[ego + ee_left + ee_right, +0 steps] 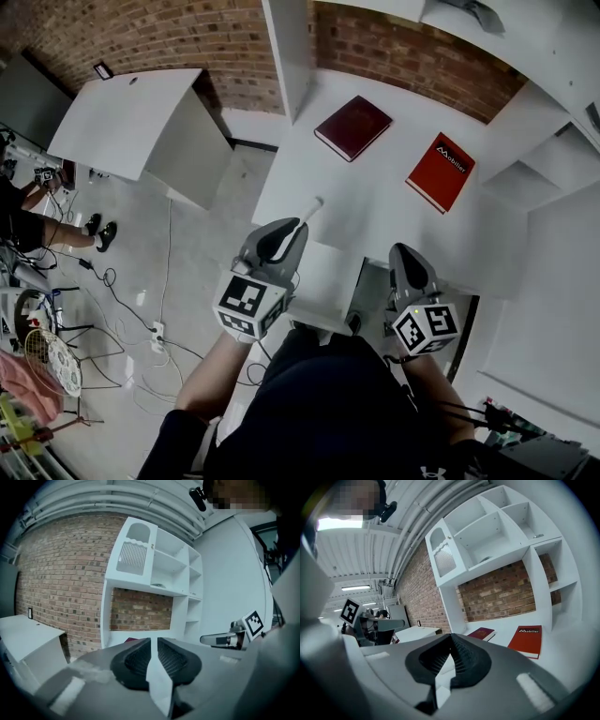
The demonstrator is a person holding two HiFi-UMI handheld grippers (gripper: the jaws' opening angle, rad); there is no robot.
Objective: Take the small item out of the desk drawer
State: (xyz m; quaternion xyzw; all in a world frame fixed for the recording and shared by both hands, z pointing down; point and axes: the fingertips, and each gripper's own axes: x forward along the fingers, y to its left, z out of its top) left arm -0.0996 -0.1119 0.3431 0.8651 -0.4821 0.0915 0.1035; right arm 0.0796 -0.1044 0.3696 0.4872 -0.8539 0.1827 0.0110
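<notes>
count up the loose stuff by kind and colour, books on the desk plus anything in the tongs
dark red book: 1
bright red book: 1
small white item, pinched in the left tongs: 1
total: 3

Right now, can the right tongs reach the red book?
Probably yes. The right tongs are empty, and the red book lies flat just ahead of them with nothing on it. Only bare desk lies between them. The tongs look shut, so they would need to open first.
</notes>
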